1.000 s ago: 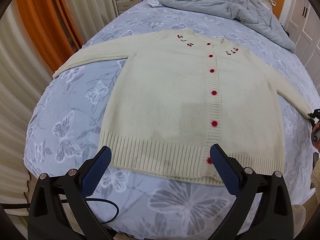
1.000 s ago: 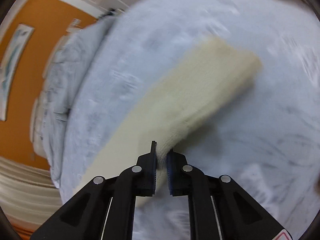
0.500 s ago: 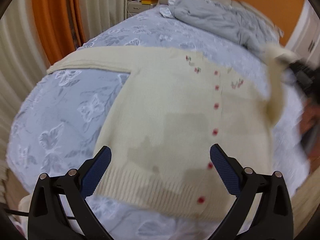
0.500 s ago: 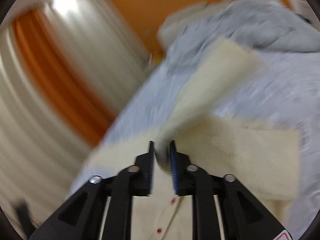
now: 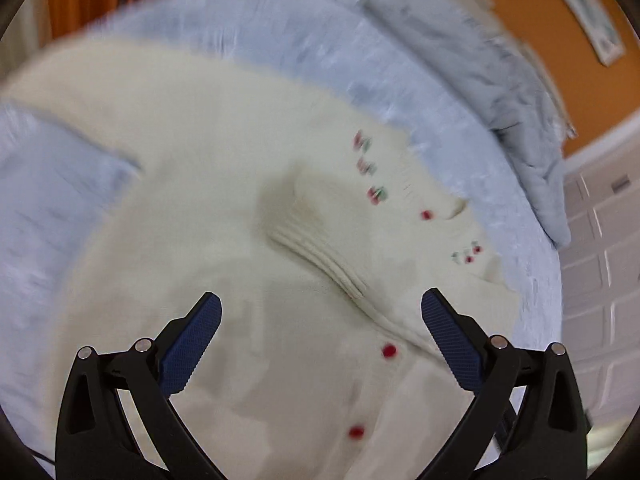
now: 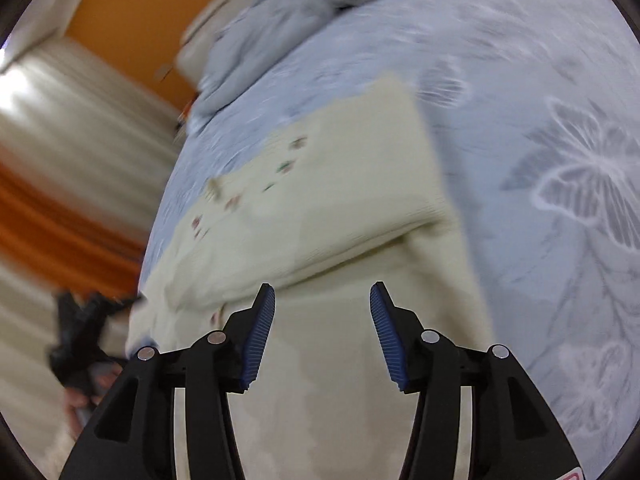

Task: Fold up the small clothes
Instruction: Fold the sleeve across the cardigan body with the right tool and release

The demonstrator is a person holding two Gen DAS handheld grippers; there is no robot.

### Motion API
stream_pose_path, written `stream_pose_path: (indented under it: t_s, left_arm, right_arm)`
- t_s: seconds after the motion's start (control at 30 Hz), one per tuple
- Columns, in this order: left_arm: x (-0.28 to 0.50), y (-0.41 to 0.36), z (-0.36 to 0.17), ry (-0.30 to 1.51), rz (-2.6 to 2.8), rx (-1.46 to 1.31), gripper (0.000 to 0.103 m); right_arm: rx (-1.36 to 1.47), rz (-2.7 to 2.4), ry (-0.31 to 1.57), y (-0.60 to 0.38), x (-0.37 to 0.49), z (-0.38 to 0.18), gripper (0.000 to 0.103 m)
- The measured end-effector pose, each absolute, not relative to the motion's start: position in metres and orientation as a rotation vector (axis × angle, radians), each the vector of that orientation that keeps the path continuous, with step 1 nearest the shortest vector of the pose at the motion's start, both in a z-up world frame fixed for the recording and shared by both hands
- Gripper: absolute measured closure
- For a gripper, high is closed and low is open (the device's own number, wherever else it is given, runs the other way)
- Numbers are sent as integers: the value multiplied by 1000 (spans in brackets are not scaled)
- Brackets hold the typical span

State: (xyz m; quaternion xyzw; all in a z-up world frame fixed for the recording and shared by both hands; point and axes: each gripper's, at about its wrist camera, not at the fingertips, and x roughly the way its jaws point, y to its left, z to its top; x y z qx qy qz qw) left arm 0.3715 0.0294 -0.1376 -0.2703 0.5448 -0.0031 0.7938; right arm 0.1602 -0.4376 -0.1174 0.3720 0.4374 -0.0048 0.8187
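A cream knit cardigan (image 5: 208, 208) with red buttons and small embroidered cherries lies flat on the bed. Its right sleeve (image 5: 320, 240) lies folded across the chest, ribbed cuff near the middle. In the right wrist view the cardigan (image 6: 340, 360) shows with the folded sleeve (image 6: 360, 184) lying over it. My left gripper (image 5: 320, 344) is open and empty just above the lower front of the cardigan. My right gripper (image 6: 322, 332) is open and empty above the cardigan's right side. The other sleeve stretches out at the far left, blurred.
The bed has a pale blue sheet (image 6: 560, 160) with butterfly prints. A rumpled grey quilt (image 5: 500, 64) lies at the head of the bed. Orange and cream curtains (image 6: 60, 160) hang to the left. White cabinet doors (image 5: 600, 280) stand to the right of the bed.
My right gripper carried the right sleeve over the cardigan's chest, then opened and let it go. My left gripper moved closer over the cardigan, still open.
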Motion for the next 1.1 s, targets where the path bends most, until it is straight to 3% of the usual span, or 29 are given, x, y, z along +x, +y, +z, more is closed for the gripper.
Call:
stream_pose_path:
  t_s: [0.07, 0.17, 0.2, 0.23, 0.27, 0.3, 0.47, 0.53, 0.6, 0.63, 0.73, 0.87, 1.0, 1.03, 1.07, 1.1]
  left_arm:
    - [382, 23, -157, 1207, 11, -630, 10]
    - [390, 13, -166, 1202, 35, -655, 28]
    - [395, 7, -163, 1180, 43, -628, 54]
    - [404, 6, -162, 1177, 31, -593, 88]
    - [411, 2, -159, 1172, 6, -570, 91]
    - [417, 1, -153, 1147, -8, -555, 93]
    - [420, 7, -92, 892, -108, -543, 93]
    - [422, 11, -106, 908, -96, -523, 93]
    - [431, 6, -158, 1064, -57, -460, 93]
    - [428, 6, -175, 1089, -57, -439, 91]
    - [410, 2, -174, 954, -101, -384, 90]
    - [405, 5, -177, 907, -116, -421, 89]
    - [398, 12, -189, 870, -121, -445, 89]
    - [398, 13, -190, 866, -122, -448, 89]
    - [399, 14, -192, 864, -125, -452, 89]
    - [398, 18, -194, 863, -128, -459, 89]
  right_arm:
    - [873, -24, 919, -444, 159, -129, 50]
    - [973, -71, 911, -448, 173, -147, 48]
    - [997, -94, 909, -451, 177, -152, 48]
    - [1011, -110, 902, -451, 182, -153, 51]
    - [1008, -110, 888, -451, 191, -151, 80]
    - [987, -89, 860, -451, 198, -142, 93]
    - [836, -2, 654, -433, 193, -88, 93]
    - [780, -69, 776, -426, 199, -121, 93]
    - [804, -131, 896, -430, 199, -165, 100]
    - [833, -108, 826, -432, 193, -169, 99]
    - [794, -141, 859, -423, 198, -151, 91]
    - [609, -272, 741, -400, 185, -101, 84]
    - [513, -222, 755, -390, 223, -92, 84]
    - [484, -226, 807, -389, 242, -106, 85]
    - [454, -260, 886, -395, 250, -126, 97]
    - [426, -293, 965, -397, 261, -147, 99]
